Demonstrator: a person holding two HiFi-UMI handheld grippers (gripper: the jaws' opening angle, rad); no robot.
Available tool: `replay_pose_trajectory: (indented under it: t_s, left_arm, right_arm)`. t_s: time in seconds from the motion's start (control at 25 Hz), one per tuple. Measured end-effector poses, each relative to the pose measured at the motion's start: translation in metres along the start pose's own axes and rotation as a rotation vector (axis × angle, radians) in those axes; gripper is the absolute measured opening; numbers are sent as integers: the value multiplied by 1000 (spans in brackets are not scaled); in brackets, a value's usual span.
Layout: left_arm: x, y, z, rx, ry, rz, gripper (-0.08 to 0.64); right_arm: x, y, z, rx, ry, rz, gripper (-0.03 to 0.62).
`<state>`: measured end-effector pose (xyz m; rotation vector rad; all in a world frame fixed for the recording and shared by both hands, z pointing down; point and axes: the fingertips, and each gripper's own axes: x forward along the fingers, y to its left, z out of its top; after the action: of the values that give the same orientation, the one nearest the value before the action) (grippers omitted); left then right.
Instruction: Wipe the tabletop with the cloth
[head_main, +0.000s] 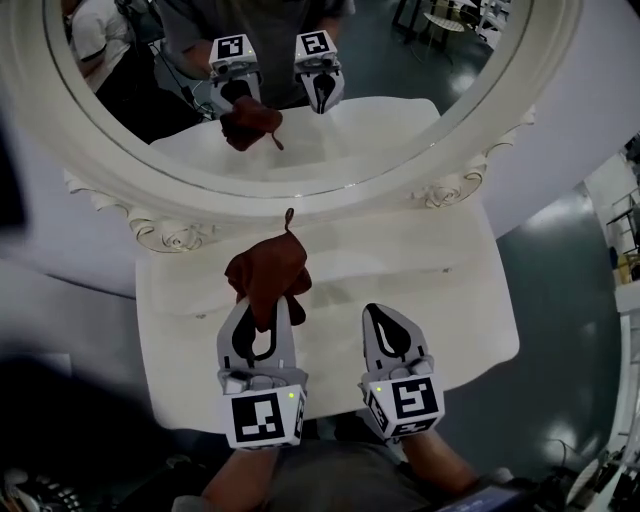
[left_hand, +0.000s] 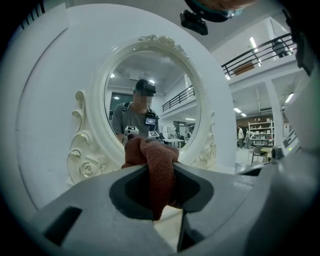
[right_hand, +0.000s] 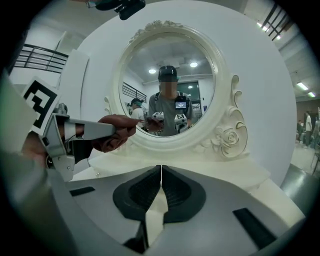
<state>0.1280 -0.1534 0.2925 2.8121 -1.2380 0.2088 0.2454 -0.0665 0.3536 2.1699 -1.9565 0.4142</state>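
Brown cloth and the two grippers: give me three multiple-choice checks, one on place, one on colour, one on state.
1. Where is the crumpled brown cloth? A) pinched in the left gripper B) draped over the mirror frame C) on the floor
2. What colour is the glossy tabletop? A) black B) cream white C) green
3. How do the fingers of the right gripper stand? A) shut on the cloth B) wide apart C) together, empty
Answers: 1 A, the left gripper view shows cloth between its fingers; 2 B, the head view shows it pale; 3 C, the right gripper view shows them touching, nothing between.
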Motion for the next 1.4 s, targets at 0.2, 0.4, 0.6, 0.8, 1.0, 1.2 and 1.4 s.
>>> replay_pose_trajectory:
  t_s: [0.2, 0.4, 0.6, 0.8, 1.0, 1.2, 1.4]
  left_arm:
    - [34, -10, -13, -17, 41, -52, 97]
    - [62, -17, -30, -23, 67, -96, 97]
    - [88, -27, -60, -38, 112, -130, 97]
    - [109, -31, -88, -46, 170, -153, 97]
    - [118, -47, -97, 11, 203, -179, 97]
    - [124, -42, -107, -22, 316, -165, 97]
    - [110, -13, -110, -30, 371, -172, 97]
  right_arm:
    - [4, -20, -17, 25, 38, -57, 15]
    - [9, -28, -33, 58, 67, -92, 15]
    - [14, -36, -54, 84, 105, -116, 15]
    - [12, -42, -72, 115, 135, -146, 15]
    - [8, -48, -85, 139, 163, -174, 15]
    - [7, -52, -87, 147, 167, -186, 15]
    - [14, -19, -83, 167, 177, -174, 15]
